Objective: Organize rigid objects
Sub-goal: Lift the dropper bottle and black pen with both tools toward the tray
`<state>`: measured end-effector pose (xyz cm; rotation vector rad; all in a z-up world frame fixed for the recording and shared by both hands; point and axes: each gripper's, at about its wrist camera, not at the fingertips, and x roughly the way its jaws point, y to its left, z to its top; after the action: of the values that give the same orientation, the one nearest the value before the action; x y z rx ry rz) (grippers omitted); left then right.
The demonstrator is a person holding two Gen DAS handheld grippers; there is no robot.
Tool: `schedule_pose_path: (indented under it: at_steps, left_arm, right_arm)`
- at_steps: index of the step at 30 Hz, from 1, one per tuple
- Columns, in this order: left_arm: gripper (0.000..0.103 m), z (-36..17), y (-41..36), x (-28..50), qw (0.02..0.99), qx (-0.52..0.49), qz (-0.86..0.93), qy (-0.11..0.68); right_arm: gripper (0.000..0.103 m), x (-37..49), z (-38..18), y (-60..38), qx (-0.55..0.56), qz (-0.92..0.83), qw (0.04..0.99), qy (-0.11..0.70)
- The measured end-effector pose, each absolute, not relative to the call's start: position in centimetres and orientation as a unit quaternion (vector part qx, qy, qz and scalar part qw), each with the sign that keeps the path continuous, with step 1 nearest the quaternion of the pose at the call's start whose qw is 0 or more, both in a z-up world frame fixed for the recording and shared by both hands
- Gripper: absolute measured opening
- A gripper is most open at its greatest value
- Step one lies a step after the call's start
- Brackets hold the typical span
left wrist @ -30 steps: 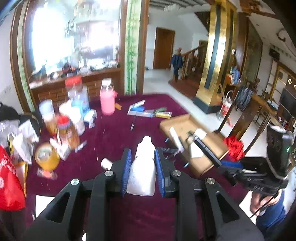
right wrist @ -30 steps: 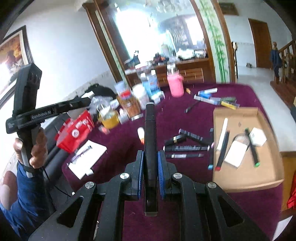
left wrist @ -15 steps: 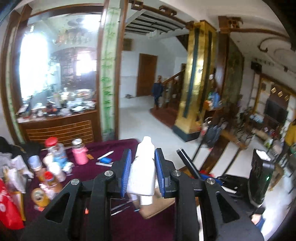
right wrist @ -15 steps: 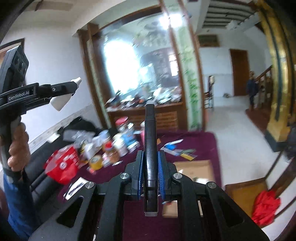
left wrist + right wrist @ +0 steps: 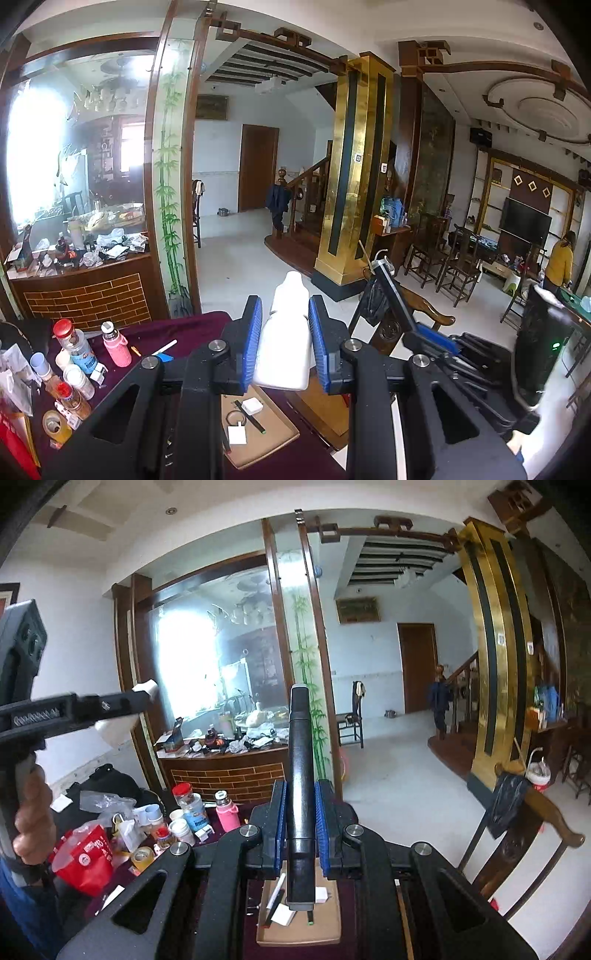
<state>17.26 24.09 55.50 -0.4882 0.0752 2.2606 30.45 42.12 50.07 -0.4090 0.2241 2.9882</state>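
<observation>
In the lower centre of the left wrist view, my left gripper [image 5: 285, 341] has its blue pads clamped on a white plastic bottle [image 5: 283, 350], pressing it from both sides. The bottle stands upright between them, its narrow neck poking above the pads. My right gripper [image 5: 300, 829] sits in the lower centre of the right wrist view, jaws narrow and pinched on a long black stick-shaped object [image 5: 300, 794] that rises straight up past the pads; I cannot tell what it is.

Both tools are raised above the table, with the room's white floor and doorway filling the middle of each frame. At the bottom of the left wrist view lies an open cardboard box [image 5: 280, 439] on the maroon tablecloth [image 5: 147, 332], holding small white blocks and a dark pen. The same box appears at the bottom centre of the right wrist view, partly hidden by the fingers.

In the lower left of the left wrist view a cluster of jars and cups stands beside a pink bottle [image 5: 116, 349]. At the left edge of the right wrist view, a hand [image 5: 31, 819] grips the other gripper's handle, and a red bag [image 5: 83, 856] lies below it.
</observation>
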Motion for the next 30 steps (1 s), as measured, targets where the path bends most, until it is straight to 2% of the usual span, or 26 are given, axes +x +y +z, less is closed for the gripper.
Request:
schedule_pose_path:
  at_steps: [8,15,18,23,30]
  left_arm:
    - [0.024,59.3,24.6,15.9,0.39,-0.197,0.9,0.01]
    - [0.024,64.8,23.9,18.1,0.347,-0.141,0.927,0.006]
    - [0.024,63.7,22.9,18.4,0.35,-0.133,0.927,0.014]
    - [0.024,56.7,21.3,16.2,0.371,-0.179,0.911,0.014]
    - [0.024,45.4,20.4,13.7,0.374,-0.22,0.901,0.029]
  right_arm:
    - [0.013,30.0,55.5,40.9,-0.115,0.989,0.077,0.06]
    - [0.013,30.7,61.3,40.2,-0.085,0.99,0.101,0.048]
    - [0.013,31.0,61.7,39.6,-0.075,0.992,0.094,0.044]
    - [0.013,29.4,54.9,38.5,-0.099,0.993,0.056,0.032]
    - [0.013,24.5,40.5,37.6,-0.192,0.981,-0.001,0.036]
